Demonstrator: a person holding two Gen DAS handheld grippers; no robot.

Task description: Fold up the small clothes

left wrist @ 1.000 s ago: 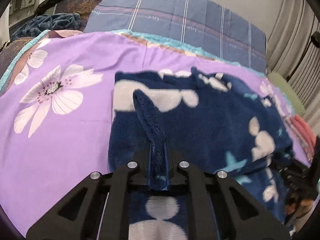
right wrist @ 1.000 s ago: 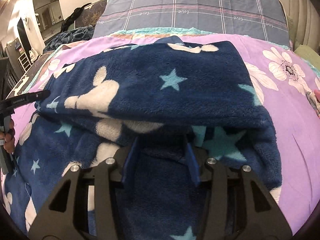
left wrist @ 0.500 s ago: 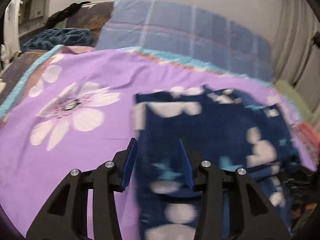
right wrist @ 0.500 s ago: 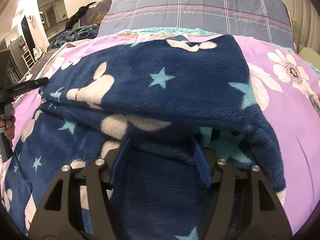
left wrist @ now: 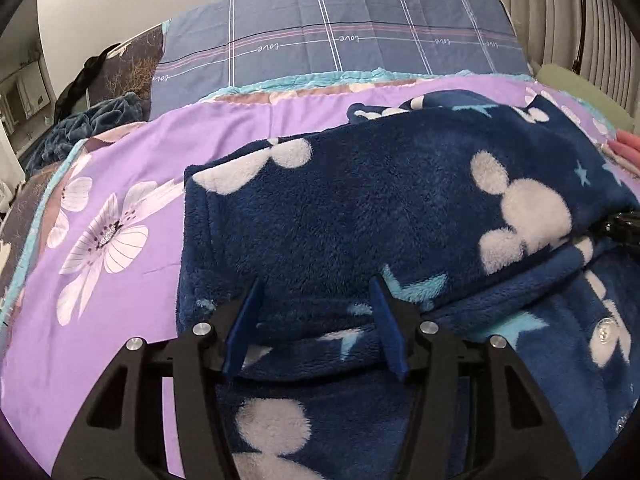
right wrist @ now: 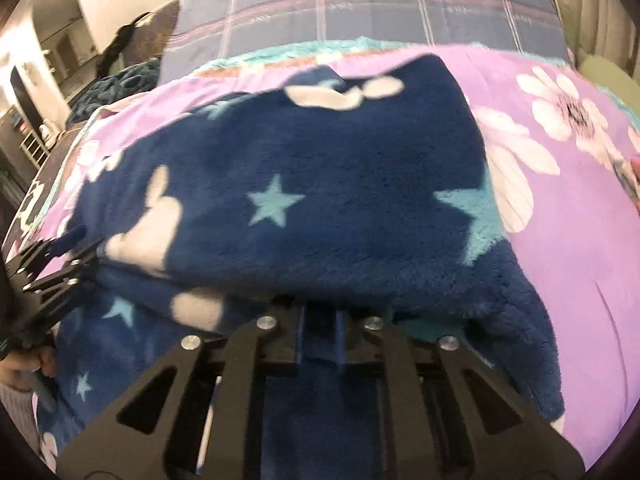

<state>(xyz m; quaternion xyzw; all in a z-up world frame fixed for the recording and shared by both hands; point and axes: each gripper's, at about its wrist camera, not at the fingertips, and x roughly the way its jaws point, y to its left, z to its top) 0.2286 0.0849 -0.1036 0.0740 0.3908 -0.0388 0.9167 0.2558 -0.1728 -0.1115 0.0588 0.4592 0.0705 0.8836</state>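
Bedspread (left wrist: 132,184) first: purple, flowered, spread flat as my work surface, and everything below is placed against it. At its far edge leans a blue plaid pillow (left wrist: 340,36), well clear of the work.

Lying across the middle of the bedspread is the fleece garment (left wrist: 380,208), navy with white mouse heads and teal stars. Its far part is doubled back toward me over the lower layer, so I read one fold as laid and the near edge as the next thing to lift.

My left gripper (left wrist: 316,312) sits at the garment's near left edge, jaws wide apart, blue pads either side of the fold lip with nothing pinched; I judge it placed to take that edge.

My right gripper (right wrist: 320,332) is at the garment's near right side, jaws drawn nearly together on a strip of the fleece under the folded layer. That view is blurred, so I trust the grip only loosely.
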